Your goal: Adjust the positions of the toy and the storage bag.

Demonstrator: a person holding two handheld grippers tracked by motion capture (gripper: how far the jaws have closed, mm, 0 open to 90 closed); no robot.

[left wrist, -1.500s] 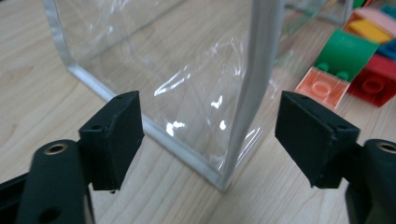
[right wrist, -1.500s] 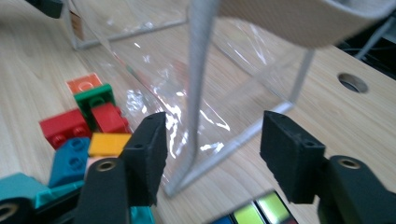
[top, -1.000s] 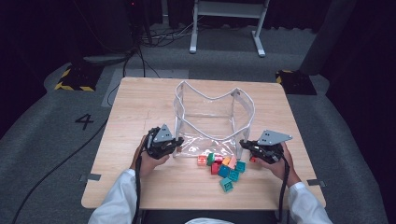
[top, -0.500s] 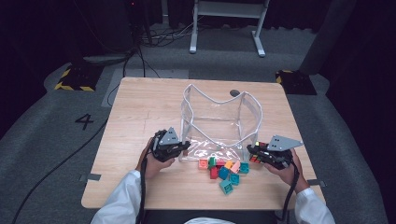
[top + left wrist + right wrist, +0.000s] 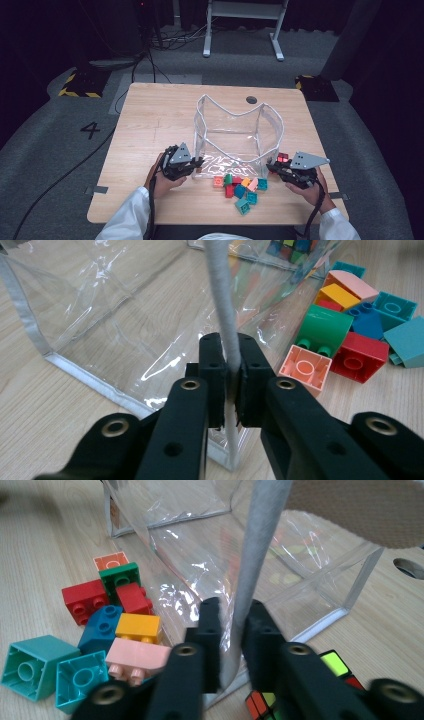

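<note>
Clear plastic bag (image 5: 239, 134) pinched at both front corner seams: left claw (image 5: 230, 385) clamped shut, right claw (image 5: 231, 630) closing, contact unclear. Next: lift mouth open near table's front edge, load blocks (image 5: 241, 188).

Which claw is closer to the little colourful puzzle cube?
The right claw. The small multicoloured puzzle cube sits right beside it, just beyond its jaws. The left claw is far across the clear plastic bag.

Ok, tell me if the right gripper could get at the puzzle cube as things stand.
Probably not right away. The right gripper is clamped on the clear bag's grey edge. The puzzle cube lies just beside it on the table, nothing covering it, so it would need to let go first.
</note>
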